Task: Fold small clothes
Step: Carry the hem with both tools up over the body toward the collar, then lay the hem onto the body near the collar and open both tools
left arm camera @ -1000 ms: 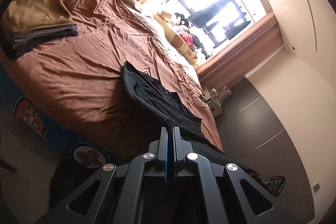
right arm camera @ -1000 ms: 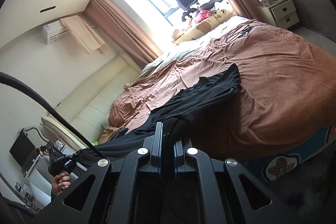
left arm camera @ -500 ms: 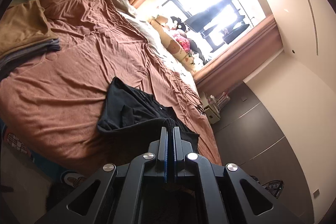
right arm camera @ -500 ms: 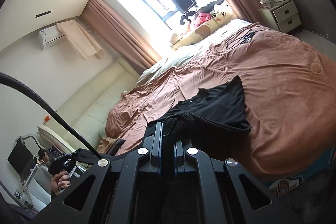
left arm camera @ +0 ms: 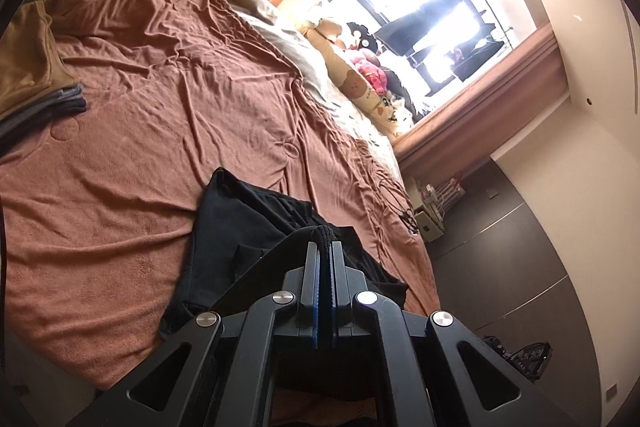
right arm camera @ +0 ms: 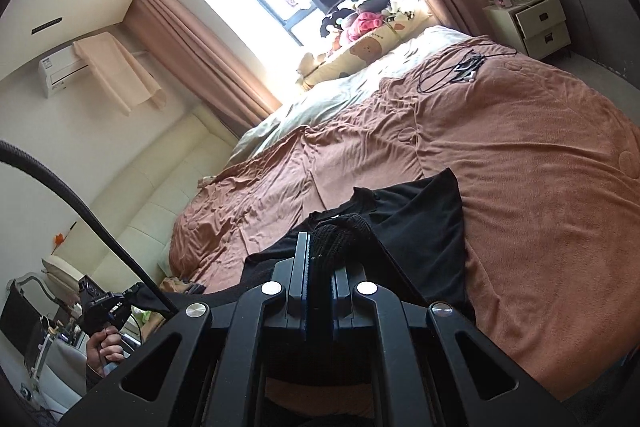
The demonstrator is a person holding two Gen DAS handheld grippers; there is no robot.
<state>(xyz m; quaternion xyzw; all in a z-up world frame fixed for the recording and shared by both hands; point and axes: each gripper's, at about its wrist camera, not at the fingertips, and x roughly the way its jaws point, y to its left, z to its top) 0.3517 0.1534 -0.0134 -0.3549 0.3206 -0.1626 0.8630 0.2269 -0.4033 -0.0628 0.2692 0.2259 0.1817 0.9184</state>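
A black garment (left arm camera: 236, 227) lies on the brown bedspread (left arm camera: 160, 115) near the bed's front edge. My left gripper (left arm camera: 324, 239) is shut on a bunched edge of that garment, lifted above the rest of it. In the right wrist view the same black garment (right arm camera: 424, 223) spreads under my right gripper (right arm camera: 320, 247), which is shut on another bunched edge of it. The held edge stretches between the two grippers and folds over the cloth lying flat. The part of the garment beneath each gripper body is hidden.
A stack of folded clothes (left arm camera: 32, 75) sits at the bed's left side. Black cables (right arm camera: 456, 71) lie on the far bedspread. Plush toys (left arm camera: 360, 67) line the window side. A white nightstand (right arm camera: 532, 23) stands by the bed. A person's hand (right arm camera: 104, 347) holds the other gripper's handle.
Both grippers have moved forward over the bed, carrying the garment's held edge over the flat part. The folded stack has slid toward the left edge of the left wrist view.
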